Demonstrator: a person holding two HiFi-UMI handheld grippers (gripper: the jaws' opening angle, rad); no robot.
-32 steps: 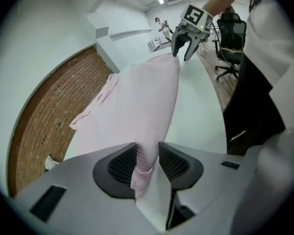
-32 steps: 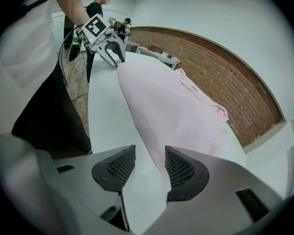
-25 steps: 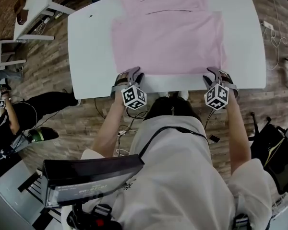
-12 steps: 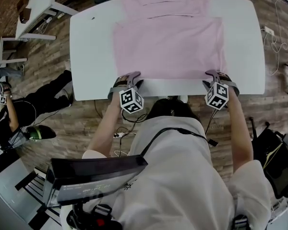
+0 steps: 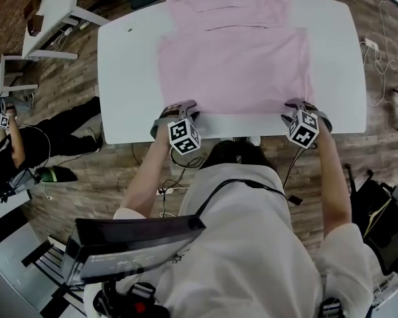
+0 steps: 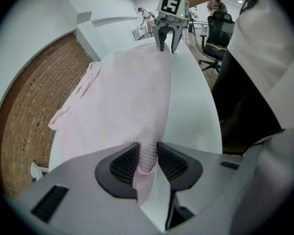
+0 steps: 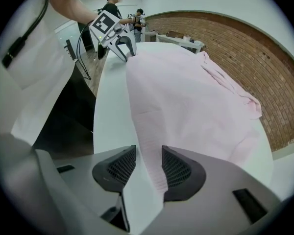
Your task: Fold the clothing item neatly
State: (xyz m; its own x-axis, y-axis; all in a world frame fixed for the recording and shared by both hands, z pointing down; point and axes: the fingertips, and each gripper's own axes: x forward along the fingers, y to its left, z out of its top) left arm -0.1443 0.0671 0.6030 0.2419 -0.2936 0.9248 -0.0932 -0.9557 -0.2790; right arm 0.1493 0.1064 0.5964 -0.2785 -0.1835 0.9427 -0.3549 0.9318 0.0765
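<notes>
A pink shirt (image 5: 235, 65) lies flat on the white table (image 5: 126, 78), its upper part folded over. Its near hem runs along the table's front edge. My left gripper (image 5: 179, 107) is at the hem's left corner, pointing steeply down. In the left gripper view the gripper (image 6: 148, 160) is shut on a fold of the shirt (image 6: 127, 102), its jaws having just closed a little further. My right gripper (image 5: 297, 105) is at the right corner. In the right gripper view this gripper (image 7: 148, 168) pinches the hem of the shirt (image 7: 186, 97) between its pads.
Bare table shows left and right of the shirt. A person (image 5: 13, 154) sits on the wooden floor at the far left, near a second white table (image 5: 53, 5). Cables (image 5: 378, 52) lie on the floor to the right. A dark bag (image 5: 385, 224) stands at lower right.
Both grippers have tipped slightly over the near hem while staying at its corners. The shirt lies as before.
</notes>
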